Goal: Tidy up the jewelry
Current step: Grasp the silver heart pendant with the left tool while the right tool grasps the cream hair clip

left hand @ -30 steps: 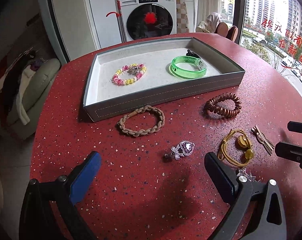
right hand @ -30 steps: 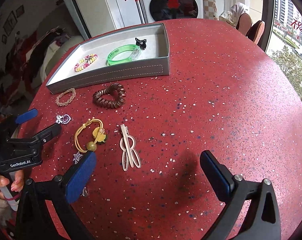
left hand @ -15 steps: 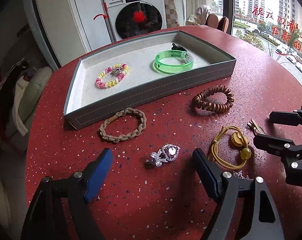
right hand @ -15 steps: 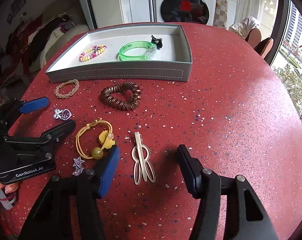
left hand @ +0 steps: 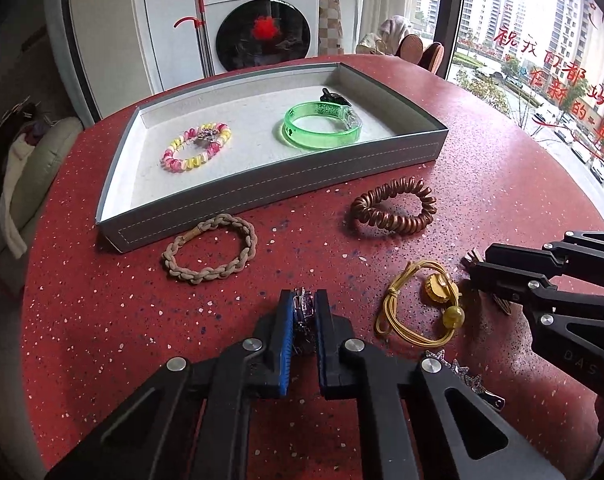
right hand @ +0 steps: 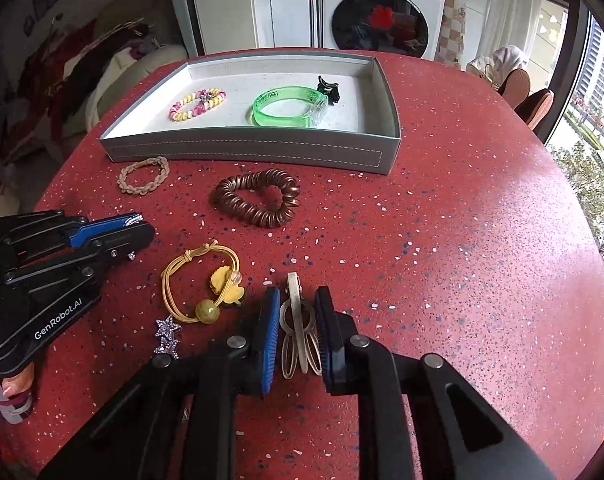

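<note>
My left gripper (left hand: 304, 300) is shut on the silver and purple brooch (left hand: 303, 310) on the red table. It also shows in the right wrist view (right hand: 136, 224). My right gripper (right hand: 298, 300) is shut on the cream hair clip (right hand: 298, 322), which lies flat on the table. The grey tray (left hand: 302, 178) holds a pink and yellow bead bracelet (left hand: 196, 146), a green bangle (left hand: 322, 126) and a small black claw clip (left hand: 334, 98).
A tan braided bracelet (left hand: 210, 248), a brown coil hair tie (left hand: 394, 210), a yellow hair tie with beads (left hand: 420, 304) and a silver star clip (right hand: 167, 336) lie on the table in front of the tray. A washing machine (left hand: 262, 20) stands behind the table.
Both grippers have moved forward and down and closed: the left on the brooch, the right on the hair clip.
</note>
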The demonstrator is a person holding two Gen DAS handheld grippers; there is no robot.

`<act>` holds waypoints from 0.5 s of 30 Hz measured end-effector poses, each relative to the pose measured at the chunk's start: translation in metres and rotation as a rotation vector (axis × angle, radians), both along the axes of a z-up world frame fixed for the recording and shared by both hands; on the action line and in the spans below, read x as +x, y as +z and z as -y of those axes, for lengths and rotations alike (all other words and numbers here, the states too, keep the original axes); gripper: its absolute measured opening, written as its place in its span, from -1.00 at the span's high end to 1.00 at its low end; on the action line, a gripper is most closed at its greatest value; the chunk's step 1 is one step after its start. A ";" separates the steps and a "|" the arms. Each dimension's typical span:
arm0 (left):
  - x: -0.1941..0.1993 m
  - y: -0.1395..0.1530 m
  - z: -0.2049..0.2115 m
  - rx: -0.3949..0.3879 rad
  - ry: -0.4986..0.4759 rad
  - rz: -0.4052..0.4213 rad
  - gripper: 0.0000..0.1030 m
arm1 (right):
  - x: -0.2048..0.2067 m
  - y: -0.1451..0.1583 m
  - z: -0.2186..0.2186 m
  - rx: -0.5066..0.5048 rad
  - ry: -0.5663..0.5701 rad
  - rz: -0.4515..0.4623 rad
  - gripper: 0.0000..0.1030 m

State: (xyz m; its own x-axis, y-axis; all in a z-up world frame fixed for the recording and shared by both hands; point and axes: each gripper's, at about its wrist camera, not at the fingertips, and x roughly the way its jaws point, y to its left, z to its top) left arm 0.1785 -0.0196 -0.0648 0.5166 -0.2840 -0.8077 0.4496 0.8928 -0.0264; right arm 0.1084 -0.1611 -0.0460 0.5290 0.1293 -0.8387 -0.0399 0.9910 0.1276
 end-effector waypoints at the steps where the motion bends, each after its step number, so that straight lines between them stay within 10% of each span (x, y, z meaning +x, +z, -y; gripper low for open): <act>1: 0.001 0.001 -0.003 -0.016 0.007 -0.009 0.45 | -0.001 0.002 0.003 0.016 -0.004 0.005 0.62; 15: -0.003 0.046 -0.032 -0.123 0.066 0.012 0.45 | 0.005 0.039 0.030 0.165 -0.032 0.080 0.62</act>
State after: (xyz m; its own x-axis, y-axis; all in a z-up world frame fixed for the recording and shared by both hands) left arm 0.1756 0.0120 -0.0185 0.5468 -0.3453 -0.7627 0.3910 0.9109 -0.1321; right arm 0.1135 -0.1910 -0.0069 0.5991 0.2440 -0.7626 -0.0251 0.9577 0.2867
